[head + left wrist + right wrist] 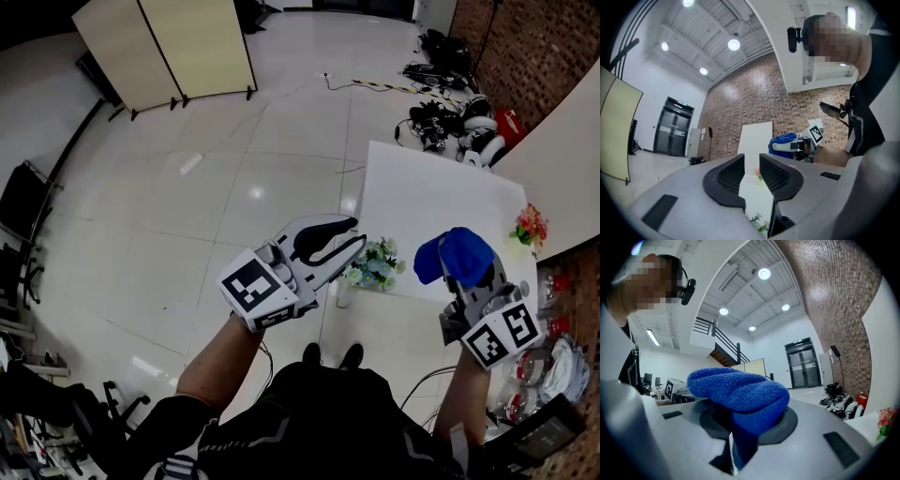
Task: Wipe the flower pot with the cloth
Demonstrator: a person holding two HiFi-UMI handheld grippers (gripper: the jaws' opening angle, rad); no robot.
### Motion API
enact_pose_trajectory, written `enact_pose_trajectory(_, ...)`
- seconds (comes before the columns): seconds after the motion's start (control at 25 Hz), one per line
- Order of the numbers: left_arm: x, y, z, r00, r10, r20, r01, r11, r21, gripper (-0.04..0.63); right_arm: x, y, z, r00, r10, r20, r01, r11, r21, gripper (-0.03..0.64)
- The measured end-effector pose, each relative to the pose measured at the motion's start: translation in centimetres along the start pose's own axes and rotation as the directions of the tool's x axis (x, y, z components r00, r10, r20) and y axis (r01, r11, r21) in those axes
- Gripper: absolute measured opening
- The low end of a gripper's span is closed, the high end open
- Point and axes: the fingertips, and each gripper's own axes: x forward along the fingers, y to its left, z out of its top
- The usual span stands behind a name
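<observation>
A small flower pot (374, 266) with pale blue and white blossoms stands at the near left edge of the white table (441, 183). My left gripper (358, 232) hovers just left of and above the pot, its jaws open by a narrow gap with nothing between them. In the left gripper view the jaws (751, 161) show that same slim gap, with a bit of greenery (758, 221) below them. My right gripper (464, 277) is shut on a bunched blue cloth (455, 254), held over the table to the right of the pot. The cloth (739, 392) fills the right gripper view.
A second pot with red and orange flowers (531, 226) stands at the table's right edge. Cables and gear (450, 117) litter the floor beyond the table. Jars and bags (544, 361) sit at the lower right. A folding screen (169, 47) stands far off.
</observation>
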Motion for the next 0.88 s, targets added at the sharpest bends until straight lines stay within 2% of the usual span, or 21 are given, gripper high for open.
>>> enact_pose_trajectory(0.08,0.9,0.3,0.2,1.0,-0.007,0.022,0.007,1.0,0.0,0.092,0.3,-1.0,0.3,1.0,0.022,0.003,-0.022,1.0,-0.007,0.089)
enact_pose_trajectory(0.16,1.8,0.4,-0.2,0.999,-0.035,0.017,0.035,0.999,0.006,0.142,0.2,-2.2,0.5,0.999,0.044,0.01,-0.044,0.999,-0.012,0.089)
enact_pose_trajectory(0.28,2.9,0.4,-2.2,0.994,-0.099,-0.045,0.1,0.995,0.021,0.312,0.0,-4.0,0.4,0.998,0.066,0.013,-0.066,0.998,-0.01,0.089)
enact_pose_trajectory(0.32,3.1,0.3,-3.1,0.99,-0.117,-0.073,0.12,0.992,0.037,0.342,0.0,-4.5,0.2,0.997,0.075,0.011,-0.075,0.997,-0.006,0.089)
enact_pose_trajectory(0.4,3.4,0.2,-5.0,0.983,-0.137,-0.124,0.146,0.987,0.062,0.371,-0.1,-5.4,-0.3,0.995,0.097,0.002,-0.097,0.995,-0.005,0.089)
enact_pose_trajectory(0.48,3.6,0.7,-6.9,0.977,-0.14,-0.161,0.15,0.987,0.05,0.38,0.1,-6.3,-1.1,0.994,0.106,-0.011,-0.106,0.994,-0.008,0.089)
enact_pose_trajectory(0.56,3.2,1.6,-8.9,0.97,-0.144,-0.195,0.154,0.988,0.035,0.382,0.6,-6.8,-2.0,0.996,0.092,-0.019,-0.092,0.996,0.013,0.089)
enact_pose_trajectory(0.76,1.9,3.9,-14.2,0.945,-0.198,-0.261,0.206,0.979,0.005,0.5,2.4,-7.3,-3.3,0.998,0.041,-0.043,-0.04,0.999,0.036,0.089)
enact_pose_trajectory(0.88,0.7,4.3,-18.5,0.918,-0.251,-0.308,0.271,0.962,0.023,0.512,2.9,-7.2,-5.1,0.996,0.012,-0.087,-0.009,1.0,0.028,0.089)
